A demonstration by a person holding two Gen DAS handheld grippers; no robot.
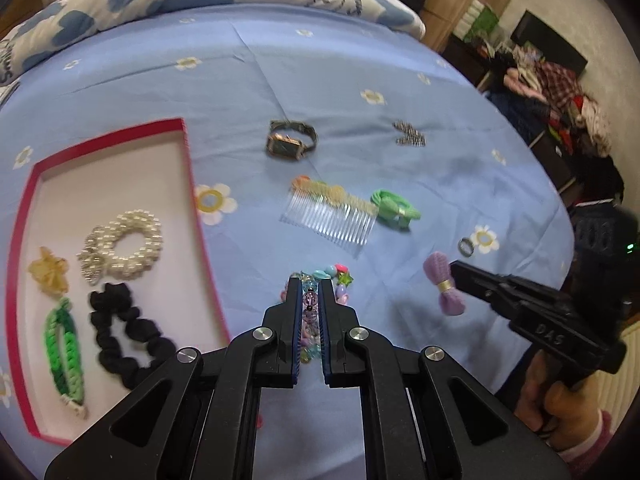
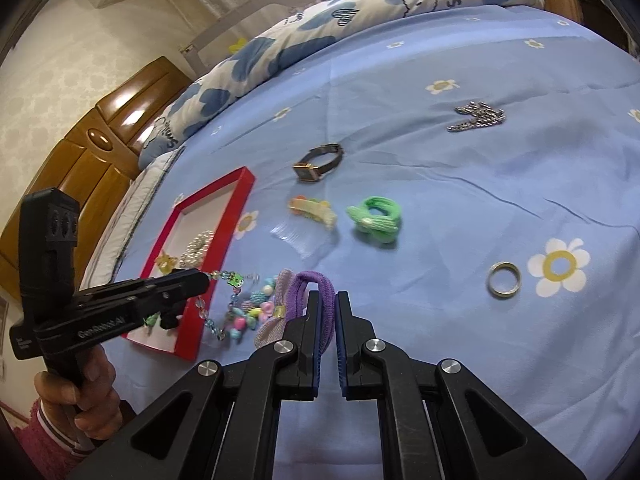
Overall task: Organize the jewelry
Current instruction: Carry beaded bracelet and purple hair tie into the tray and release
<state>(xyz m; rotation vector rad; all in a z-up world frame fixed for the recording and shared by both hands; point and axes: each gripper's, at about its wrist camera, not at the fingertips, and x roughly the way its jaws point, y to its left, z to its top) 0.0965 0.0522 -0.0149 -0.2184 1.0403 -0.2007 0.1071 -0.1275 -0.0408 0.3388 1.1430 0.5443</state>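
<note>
Left tool (image 1: 310,292), jaws pinched on the beaded bracelet (image 1: 320,280) just right of the red tray (image 1: 188,168); its strand runs lengthwise along the jaws. Trailing beads may snag the tray rim. Right tool (image 2: 328,308) clamps the purple bow hair tie (image 2: 316,284), farther right.

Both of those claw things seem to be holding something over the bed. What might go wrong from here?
The left gripper pinches only a short stretch of the colourful bead bracelet; the rest dangles, so it might slip free or snag on the red tray rim. The right gripper holds the purple bow hair tie by its thin elastic, which may slide out. The two grippers work close together and might bump.
</note>
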